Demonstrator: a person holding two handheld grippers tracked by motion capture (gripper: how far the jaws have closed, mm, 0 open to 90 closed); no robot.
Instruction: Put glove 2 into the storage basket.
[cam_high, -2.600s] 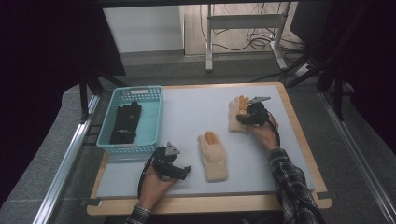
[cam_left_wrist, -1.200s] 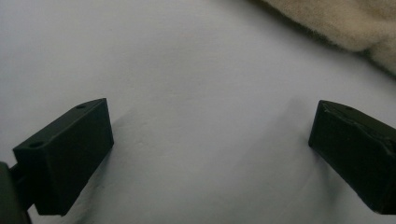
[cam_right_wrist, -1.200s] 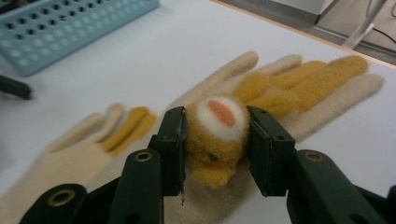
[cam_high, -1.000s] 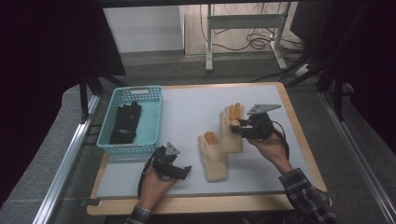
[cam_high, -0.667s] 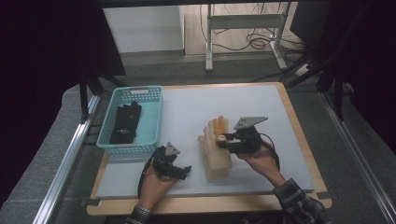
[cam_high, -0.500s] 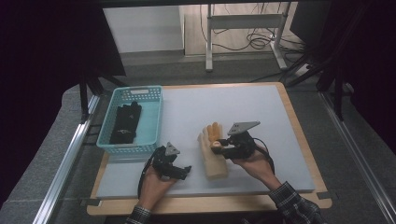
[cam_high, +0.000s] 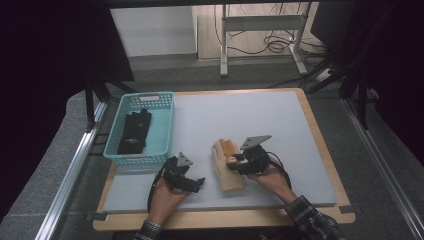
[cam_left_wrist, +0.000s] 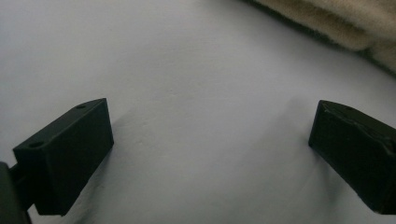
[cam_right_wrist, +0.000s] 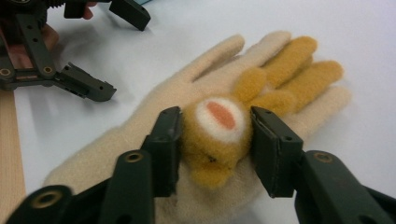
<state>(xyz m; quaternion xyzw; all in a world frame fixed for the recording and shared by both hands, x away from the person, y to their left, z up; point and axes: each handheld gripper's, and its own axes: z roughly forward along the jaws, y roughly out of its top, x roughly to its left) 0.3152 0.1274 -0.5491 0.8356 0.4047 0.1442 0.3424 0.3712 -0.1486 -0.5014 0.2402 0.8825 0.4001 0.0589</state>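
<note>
The right gripper (cam_right_wrist: 212, 128) lays an orange glove (cam_right_wrist: 261, 93) on the cream glove (cam_right_wrist: 140, 135); its jaws have just been opening yet bracket the cuff, pads touching or nearly so. The left gripper (cam_high: 192, 182) rests wide and empty beside them on the counter (cam_high: 260, 110). If the right gripper lifts before the fleece lets go, the orange glove could drag askew. The right gripper view reveals the stacking; the high view adds the basket (cam_high: 162, 135) beyond the left gripper.

Under the crumpled orange-tan fleece glove (cam_right_wrist: 224, 135) wedged between the right gripper (cam_right_wrist: 215, 140) fingers (cam_right_wrist: 163, 144), much of the flat cream fleece glove's (cam_right_wrist: 140, 135) palm is hidden. Beyond the left gripper (cam_left_wrist: 210, 154) fingers (cam_left_wrist: 70, 149), that cream glove is cut off at the frame's corner.
</note>
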